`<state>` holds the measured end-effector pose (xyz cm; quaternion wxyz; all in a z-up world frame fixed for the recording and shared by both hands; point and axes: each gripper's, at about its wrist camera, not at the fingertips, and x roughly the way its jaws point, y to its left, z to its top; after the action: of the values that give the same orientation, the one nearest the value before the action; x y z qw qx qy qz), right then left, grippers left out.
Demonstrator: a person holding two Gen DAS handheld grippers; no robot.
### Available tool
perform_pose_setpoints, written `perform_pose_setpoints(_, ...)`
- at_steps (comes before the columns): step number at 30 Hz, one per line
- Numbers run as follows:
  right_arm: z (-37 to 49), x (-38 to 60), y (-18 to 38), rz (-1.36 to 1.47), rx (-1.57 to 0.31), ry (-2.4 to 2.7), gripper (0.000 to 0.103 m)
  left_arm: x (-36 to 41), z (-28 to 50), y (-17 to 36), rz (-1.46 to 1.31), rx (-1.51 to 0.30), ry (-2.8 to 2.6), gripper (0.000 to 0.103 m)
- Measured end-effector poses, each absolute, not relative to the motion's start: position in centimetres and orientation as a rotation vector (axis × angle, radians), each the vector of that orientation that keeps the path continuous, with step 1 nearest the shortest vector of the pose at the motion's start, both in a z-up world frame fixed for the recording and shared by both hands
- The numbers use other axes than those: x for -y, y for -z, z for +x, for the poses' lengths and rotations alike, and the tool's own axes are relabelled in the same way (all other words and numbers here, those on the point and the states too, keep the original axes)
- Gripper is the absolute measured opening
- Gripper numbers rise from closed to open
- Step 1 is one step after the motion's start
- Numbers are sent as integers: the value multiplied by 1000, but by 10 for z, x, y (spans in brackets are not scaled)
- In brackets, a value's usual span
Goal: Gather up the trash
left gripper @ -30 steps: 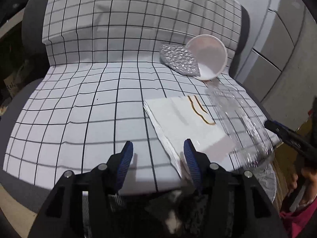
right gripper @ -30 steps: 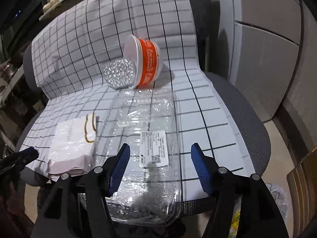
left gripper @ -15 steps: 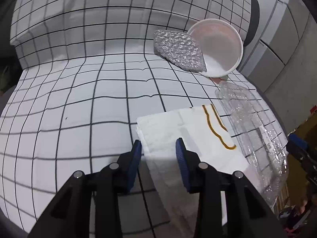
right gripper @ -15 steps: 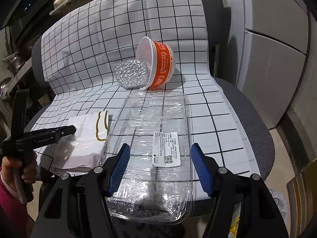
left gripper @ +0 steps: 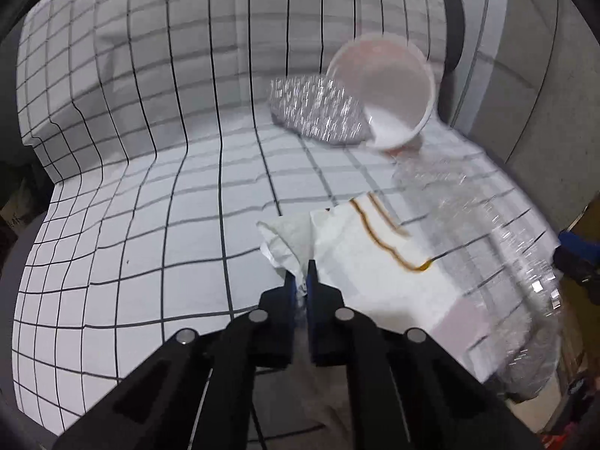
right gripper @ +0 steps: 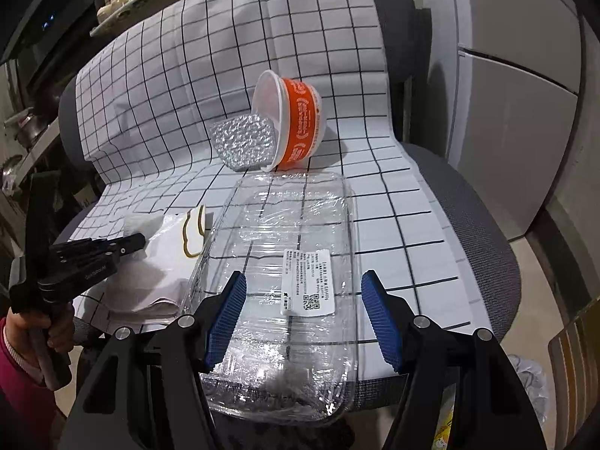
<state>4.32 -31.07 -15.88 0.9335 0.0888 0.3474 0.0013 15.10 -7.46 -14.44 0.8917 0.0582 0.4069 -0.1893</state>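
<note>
A white paper napkin (left gripper: pixel 367 262) with a brown squiggle lies on the checked cloth (left gripper: pixel 150 225) over a chair seat. My left gripper (left gripper: pixel 300 273) is shut on its near left corner, which is crumpled up between the pads; the right wrist view shows the same grip, left gripper (right gripper: pixel 138 240) on napkin (right gripper: pixel 165 258). A clear plastic container (right gripper: pixel 285 225) with a white label lies beside the napkin. My right gripper (right gripper: pixel 303 292) hovers open over its near end, pads not pressing. Behind, an orange cup (right gripper: pixel 300 127) lies on its side against a crinkled foil lid (right gripper: pixel 243 142).
The cloth runs up the chair back (right gripper: pixel 390 7). Grey cabinet fronts (right gripper: pixel 517 131) stand close on the right. Cluttered shelves (right gripper: pixel 22 131) are at the left. A person's hand (right gripper: pixel 56 330) holds the left gripper's handle. A white bag (right gripper: pixel 528 378) sits on the floor.
My left gripper moved forward over the napkin and its jaws closed on the corner, bunching the paper. The right gripper and the container kept still.
</note>
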Motion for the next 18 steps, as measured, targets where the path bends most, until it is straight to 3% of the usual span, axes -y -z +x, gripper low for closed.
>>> perform_pose_setpoints(5,38,325,153,219,-702,-4,71,52,126,99,-7,-732,411,3)
perform_pose_setpoints(11,49,333,171,246,-743,0,70,36,101,63,-87,-641,398,3)
perform_pose_setpoints(15,66,333,185,225,-771,20,50,37,94,60,-98,-636,406,3)
perform_pose_setpoints(18,78,335,192,223,-794,22,46,38,94,63,-99,-650,410,3)
